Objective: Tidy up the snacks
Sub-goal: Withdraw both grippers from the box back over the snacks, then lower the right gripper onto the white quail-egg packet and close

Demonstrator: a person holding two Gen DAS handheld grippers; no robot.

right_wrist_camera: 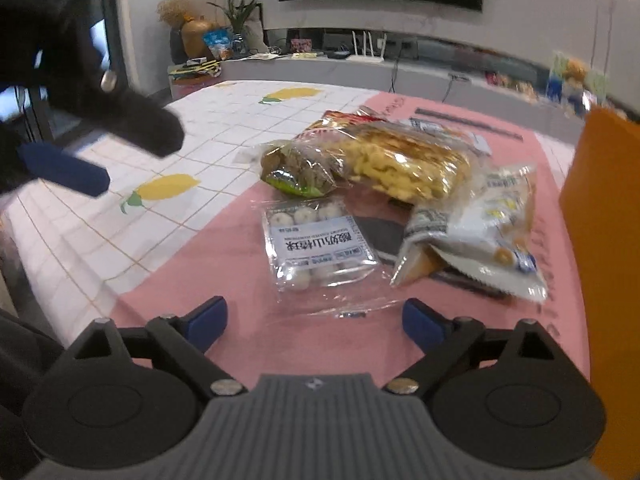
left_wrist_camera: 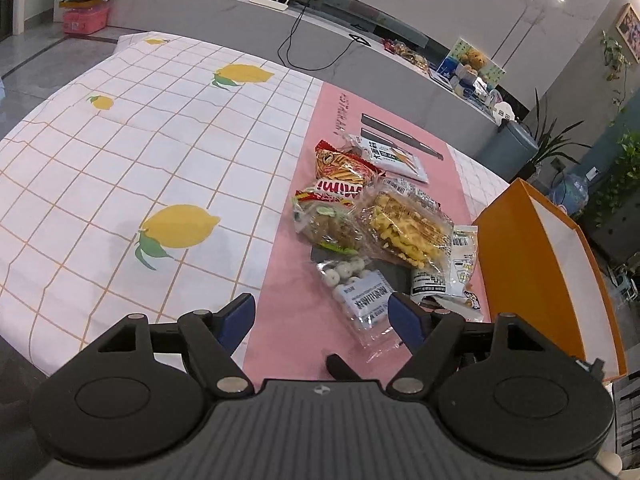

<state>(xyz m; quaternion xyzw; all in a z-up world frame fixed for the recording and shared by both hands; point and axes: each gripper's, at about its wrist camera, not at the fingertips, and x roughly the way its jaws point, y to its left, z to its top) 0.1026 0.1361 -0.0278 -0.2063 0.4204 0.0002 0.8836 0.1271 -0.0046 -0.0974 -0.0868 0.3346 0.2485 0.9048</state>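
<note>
A pile of snack packs lies on the pink mat [left_wrist_camera: 288, 292]. Nearest is a clear pack of white balls [left_wrist_camera: 356, 288], also in the right wrist view [right_wrist_camera: 316, 240]. Behind it lie a yellow-filled clear bag [left_wrist_camera: 408, 224] [right_wrist_camera: 404, 160], a brown-filled bag [left_wrist_camera: 332, 228] [right_wrist_camera: 296, 164], red packs [left_wrist_camera: 344, 168] and a white pouch [left_wrist_camera: 460, 268] [right_wrist_camera: 480, 228]. An orange box [left_wrist_camera: 552, 264] [right_wrist_camera: 604, 240] stands open at the right. My left gripper [left_wrist_camera: 322, 312] is open and empty, just before the ball pack. My right gripper [right_wrist_camera: 316, 320] is open and empty, close to the same pack.
A white lemon-print cloth [left_wrist_camera: 132, 160] covers the table left of the mat. The left gripper's blue finger and black body [right_wrist_camera: 68, 168] hang at the upper left of the right wrist view. A grey counter [left_wrist_camera: 248, 20] with a router stands behind the table.
</note>
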